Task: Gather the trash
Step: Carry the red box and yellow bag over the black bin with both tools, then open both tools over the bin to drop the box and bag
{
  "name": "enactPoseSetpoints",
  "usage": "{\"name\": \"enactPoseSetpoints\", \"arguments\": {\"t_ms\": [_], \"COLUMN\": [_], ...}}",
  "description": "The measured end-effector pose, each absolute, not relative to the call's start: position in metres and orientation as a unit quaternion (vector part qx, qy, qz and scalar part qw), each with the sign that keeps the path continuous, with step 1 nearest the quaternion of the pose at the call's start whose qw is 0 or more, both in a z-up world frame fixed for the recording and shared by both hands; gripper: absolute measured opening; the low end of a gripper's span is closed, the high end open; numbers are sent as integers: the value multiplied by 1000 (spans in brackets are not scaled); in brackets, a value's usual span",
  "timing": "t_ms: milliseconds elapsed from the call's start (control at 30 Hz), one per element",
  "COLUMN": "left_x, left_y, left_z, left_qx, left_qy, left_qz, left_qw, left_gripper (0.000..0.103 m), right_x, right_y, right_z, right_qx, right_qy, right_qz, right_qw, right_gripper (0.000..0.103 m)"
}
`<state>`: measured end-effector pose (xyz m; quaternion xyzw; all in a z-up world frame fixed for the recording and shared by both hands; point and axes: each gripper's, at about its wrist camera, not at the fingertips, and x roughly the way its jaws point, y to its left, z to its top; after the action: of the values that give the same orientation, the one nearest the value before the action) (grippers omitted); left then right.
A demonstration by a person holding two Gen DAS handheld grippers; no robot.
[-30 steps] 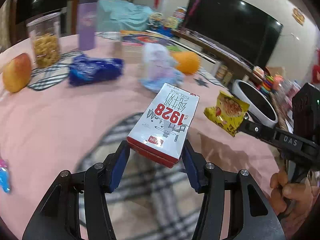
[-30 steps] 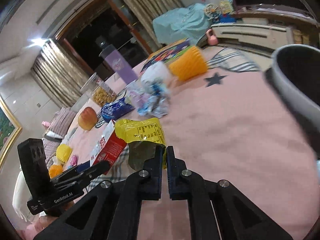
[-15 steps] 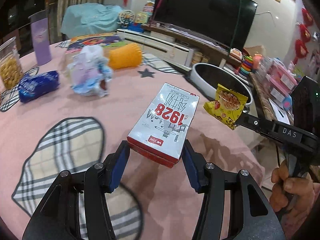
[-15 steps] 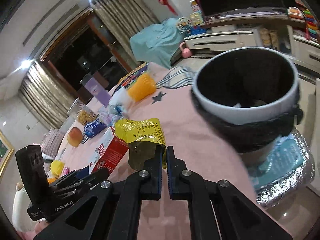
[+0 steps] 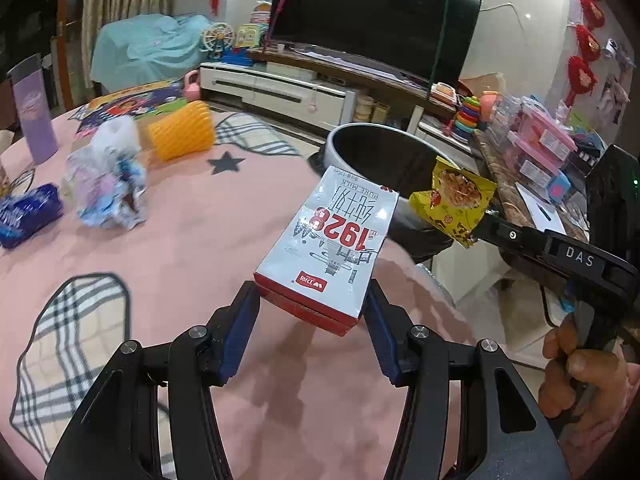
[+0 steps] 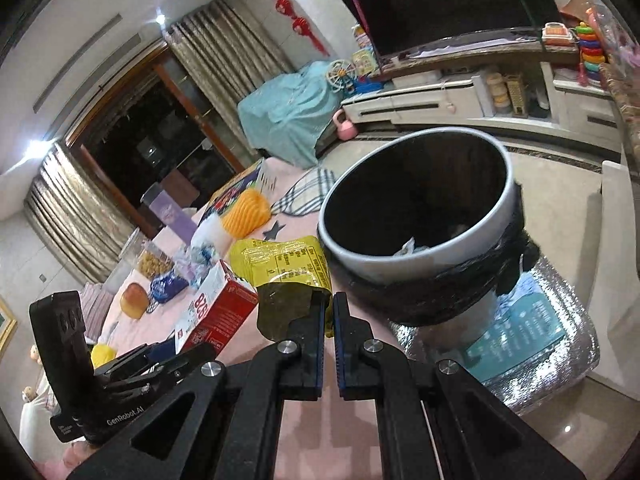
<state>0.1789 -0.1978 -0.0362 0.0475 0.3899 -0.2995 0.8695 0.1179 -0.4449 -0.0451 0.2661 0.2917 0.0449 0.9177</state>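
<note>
Boxy milk carton (image 5: 334,244) fills the left gripper (image 5: 312,322); right gripper (image 6: 329,322) pinches a crinkly yellow wrapper (image 6: 286,266).

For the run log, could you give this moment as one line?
left tongs: milk carton | right tongs: snack wrapper | bin: ahead

Left gripper (image 5: 312,312) is clamped on the carton (image 5: 332,240), held up off the table. Right gripper (image 6: 330,308) is pinched tight on the wrapper (image 6: 286,264), a hand (image 5: 580,376) squeezing its handle.

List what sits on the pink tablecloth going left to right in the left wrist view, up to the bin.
Blue snack pack → crumpled wrapper → orange ribbed cup → milk carton → bin.
</note>
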Motion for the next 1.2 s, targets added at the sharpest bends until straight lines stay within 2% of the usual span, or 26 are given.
{"name": "enactPoseSetpoints", "arguments": {"t_ms": [467, 1200], "left_x": [210, 251], "left_y": [-248, -317], "left_z": [-20, -19], "left_qx": [70, 133], "left_qy": [382, 388], "left_qz": [-310, -316], "left_qw": [868, 856], "left_gripper": [53, 53], "right_x": [130, 167], "right_y": [-486, -523], "right_z": [-30, -38], "right_qx": [257, 254], "right_qy": [274, 303], "right_qz": [14, -21], "right_qw": [927, 918], "right_gripper": [4, 4]}}
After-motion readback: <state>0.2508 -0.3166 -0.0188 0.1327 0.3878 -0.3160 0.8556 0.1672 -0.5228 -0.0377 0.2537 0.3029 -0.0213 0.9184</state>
